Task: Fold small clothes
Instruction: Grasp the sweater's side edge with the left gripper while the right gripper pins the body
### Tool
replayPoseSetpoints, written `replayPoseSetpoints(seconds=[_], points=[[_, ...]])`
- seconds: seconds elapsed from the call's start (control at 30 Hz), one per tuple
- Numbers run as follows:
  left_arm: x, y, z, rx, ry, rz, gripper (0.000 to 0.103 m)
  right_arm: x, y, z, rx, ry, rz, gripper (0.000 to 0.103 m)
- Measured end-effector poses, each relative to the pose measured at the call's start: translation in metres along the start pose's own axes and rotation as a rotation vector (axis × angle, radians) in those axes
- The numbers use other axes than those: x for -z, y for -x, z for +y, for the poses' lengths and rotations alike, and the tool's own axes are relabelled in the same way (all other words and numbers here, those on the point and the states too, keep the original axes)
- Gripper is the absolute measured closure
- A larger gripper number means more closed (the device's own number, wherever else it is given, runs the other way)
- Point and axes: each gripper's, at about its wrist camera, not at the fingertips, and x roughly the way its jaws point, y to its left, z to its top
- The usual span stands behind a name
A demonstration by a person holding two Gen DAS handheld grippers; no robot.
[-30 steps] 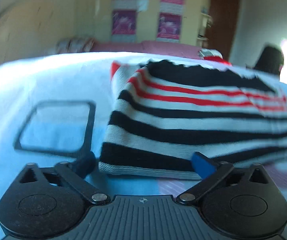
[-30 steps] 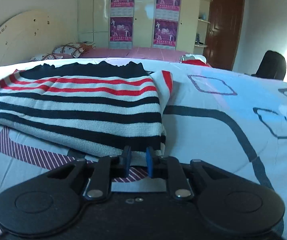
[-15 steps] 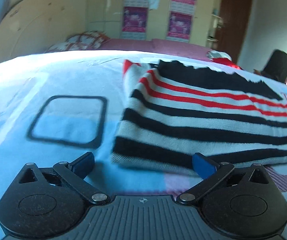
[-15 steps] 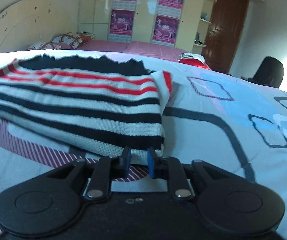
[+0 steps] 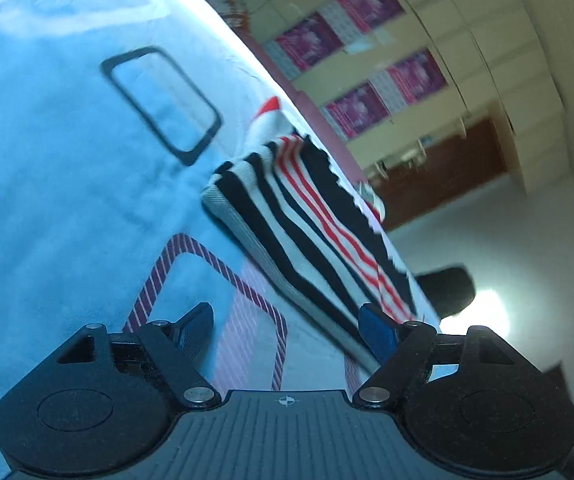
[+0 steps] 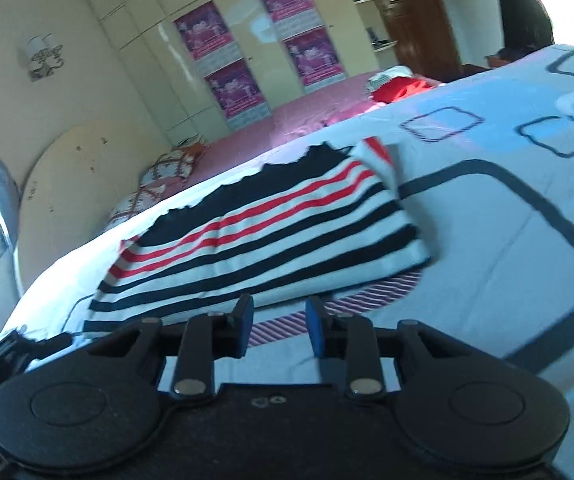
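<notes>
A folded knit garment with black, white and red stripes (image 6: 271, 236) lies flat on the light blue bedspread (image 6: 507, 240). It also shows in the left wrist view (image 5: 307, 220). My left gripper (image 5: 287, 326) is open and empty, held off the near edge of the garment, and its view is tilted hard. My right gripper (image 6: 277, 320) is open a little and empty, just short of the garment's near edge.
The bedspread (image 5: 67, 160) has dark square outlines and striped patches. Pillows (image 6: 159, 176) and a pink sheet lie at the far side by a headboard. A red cloth (image 6: 399, 88) lies far back. A black chair (image 6: 525, 18) and a wardrobe stand beyond.
My right gripper has opened and let go of the garment's edge. Both grippers have pulled back and tilted. The garment lies still.
</notes>
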Motion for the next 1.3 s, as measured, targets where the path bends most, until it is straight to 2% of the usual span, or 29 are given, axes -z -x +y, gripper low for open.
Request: replayPoseSetpoints(seconds=[0.13,0.27,0.47,0.57,0.63,0.73,0.77,0.8,0.83,0.9,0.97,1.07,1.2,1.3], points=[[-0.002,-0.017,0.004,0.006,0.108,-0.083,0.024,-0.018,-0.025,0.011,-0.062,0.031,-0.002,0.081],[-0.005,-0.040,-0.002,-0.022,0.138,-0.165,0.024,-0.049,-0.064,0.018,-0.133,0.061,0.000,0.081],[-0.022,-0.070,-0.009,-0.029,0.165,-0.216,0.024,-0.074,-0.123,0.022,-0.209,0.089,0.034,0.080],[-0.027,-0.080,-0.008,-0.030,0.191,-0.250,0.032,-0.075,-0.142,0.025,-0.215,0.108,0.053,0.080],[-0.028,-0.085,-0.009,-0.039,0.194,-0.286,0.033,-0.076,-0.152,0.027,-0.207,0.112,0.062,0.080],[-0.032,-0.097,-0.016,-0.071,0.155,-0.293,0.036,-0.076,-0.163,0.032,-0.174,0.136,0.084,0.086],[-0.032,-0.099,-0.016,-0.084,0.153,-0.292,0.050,-0.076,-0.166,0.034,-0.168,0.146,0.087,0.089],[-0.033,-0.100,-0.012,-0.099,0.165,-0.288,0.078,-0.075,-0.168,0.037,-0.157,0.162,0.093,0.092],[-0.033,-0.101,-0.001,-0.097,0.201,-0.284,0.083,-0.075,-0.171,0.040,-0.145,0.179,0.100,0.094],[-0.032,-0.101,0.011,-0.026,0.215,-0.287,0.086,-0.071,-0.173,0.047,-0.131,0.205,0.108,0.097],[-0.035,-0.102,0.009,-0.020,0.192,-0.276,0.086,-0.067,-0.178,0.056,-0.115,0.236,0.123,0.097],[-0.036,-0.100,0.018,0.040,0.223,-0.277,0.086,-0.061,-0.185,0.067,-0.076,0.268,0.146,0.097],[-0.043,-0.110,0.020,0.051,0.219,-0.255,0.085,-0.048,-0.202,0.076,-0.007,0.308,0.191,0.099],[-0.052,-0.118,0.021,0.059,0.234,-0.229,0.085,-0.044,-0.207,0.077,0.016,0.318,0.174,0.101]])
